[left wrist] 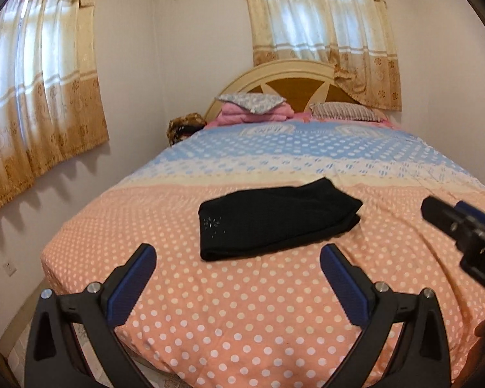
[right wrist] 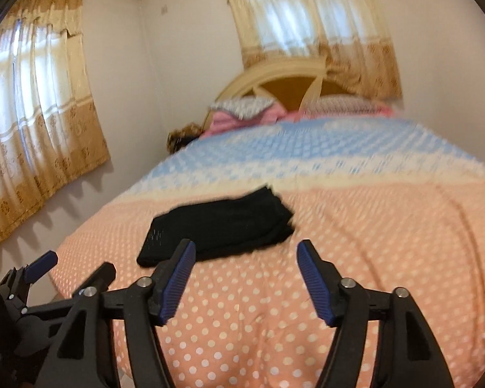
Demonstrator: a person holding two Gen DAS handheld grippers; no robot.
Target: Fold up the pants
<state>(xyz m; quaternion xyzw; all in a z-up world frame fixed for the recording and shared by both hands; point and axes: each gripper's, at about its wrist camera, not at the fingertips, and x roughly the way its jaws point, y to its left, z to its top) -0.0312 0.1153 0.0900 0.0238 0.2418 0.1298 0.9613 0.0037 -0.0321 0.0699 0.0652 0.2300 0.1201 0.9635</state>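
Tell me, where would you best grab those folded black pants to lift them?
Judging from here, take the black pants by the thick folded edge nearest the grippers, coming in low from the foot of the bed. That edge faces both open grippers, and the layers stack there, so they would probably lift together.

Matt black knit pants (left wrist: 278,218) on soft dotted cloth bedspread (left wrist: 242,307); glossy wood headboard (left wrist: 294,89).

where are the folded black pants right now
The folded black pants lie on the peach polka-dot part of the bedspread, mid-bed in both wrist views, just beyond the open fingers and well short of the pillows.
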